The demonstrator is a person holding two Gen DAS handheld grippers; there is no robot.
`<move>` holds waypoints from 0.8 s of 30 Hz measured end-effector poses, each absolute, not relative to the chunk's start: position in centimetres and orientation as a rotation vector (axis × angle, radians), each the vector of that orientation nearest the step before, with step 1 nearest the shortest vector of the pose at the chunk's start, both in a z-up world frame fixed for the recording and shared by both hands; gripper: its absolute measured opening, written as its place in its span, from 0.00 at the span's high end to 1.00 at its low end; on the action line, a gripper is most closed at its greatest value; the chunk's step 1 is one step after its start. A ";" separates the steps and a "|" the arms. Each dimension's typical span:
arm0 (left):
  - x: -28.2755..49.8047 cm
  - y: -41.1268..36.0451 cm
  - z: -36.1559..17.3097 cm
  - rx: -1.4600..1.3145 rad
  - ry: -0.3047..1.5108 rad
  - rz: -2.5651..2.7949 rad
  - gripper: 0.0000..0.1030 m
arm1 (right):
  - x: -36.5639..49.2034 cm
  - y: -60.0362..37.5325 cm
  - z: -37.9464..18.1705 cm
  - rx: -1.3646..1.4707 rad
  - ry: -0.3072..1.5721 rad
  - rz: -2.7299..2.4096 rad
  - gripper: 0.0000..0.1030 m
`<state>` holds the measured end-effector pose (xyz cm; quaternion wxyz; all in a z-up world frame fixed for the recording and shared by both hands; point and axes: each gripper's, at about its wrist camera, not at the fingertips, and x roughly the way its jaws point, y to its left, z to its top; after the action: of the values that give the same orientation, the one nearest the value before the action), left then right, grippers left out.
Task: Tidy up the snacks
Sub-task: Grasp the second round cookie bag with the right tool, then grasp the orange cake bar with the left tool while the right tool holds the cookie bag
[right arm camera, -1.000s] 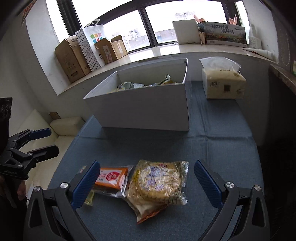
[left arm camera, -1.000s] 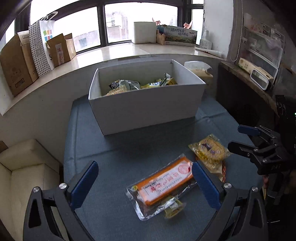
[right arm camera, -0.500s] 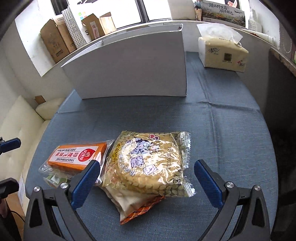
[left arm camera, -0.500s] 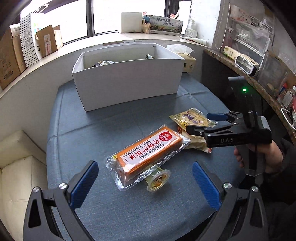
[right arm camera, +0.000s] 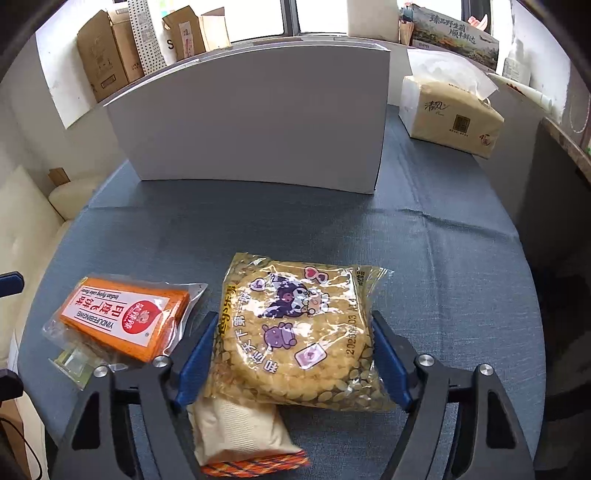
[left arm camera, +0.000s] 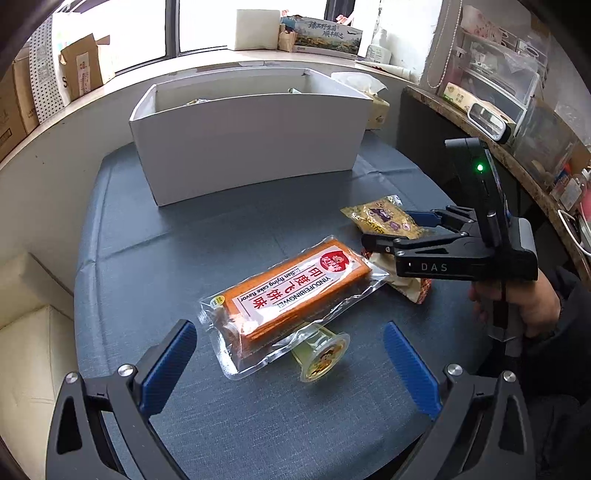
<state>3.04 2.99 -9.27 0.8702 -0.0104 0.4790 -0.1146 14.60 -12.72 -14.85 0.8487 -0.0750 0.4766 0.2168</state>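
Two blue pads of the right claw (right arm camera: 291, 354) bracketed the round yellow cracker packet (right arm camera: 295, 336), apparently touching its edges, likely closing to lift it. The left claw (left arm camera: 291, 365) gaped wide, empty, before the orange flat-cake pack (left arm camera: 295, 291). Beyond, bare blue-clothed table (right arm camera: 295, 229) ran unobstructed to the white cardboard box (right arm camera: 255, 118).

Daylit window (left arm camera: 207, 22) above sill (left arm camera: 122, 79); cartons (right arm camera: 107, 59) left on sill; cream sofa (left arm camera: 33, 332) below; blue-clothed counter (left arm camera: 155, 258) before it.
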 end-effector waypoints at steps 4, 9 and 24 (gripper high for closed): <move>4.7 3.1 -9.5 0.028 1.015 -0.369 0.00 | 14.7 -13.8 -14.4 -0.113 1.006 0.501 0.23; 7.8 3.1 -10.2 0.123 1.054 -0.522 0.00 | 14.2 -16.1 -11.7 -0.061 0.922 0.527 0.23; 13.7 0.3 -14.9 0.341 1.204 -0.848 0.00 | 11.3 -20.3 -7.5 -0.020 0.852 0.502 0.23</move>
<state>13.67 0.35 -14.92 0.7277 0.1548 0.5463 -0.3847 11.27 -20.30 -7.55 0.8802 -0.0094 0.4089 0.2407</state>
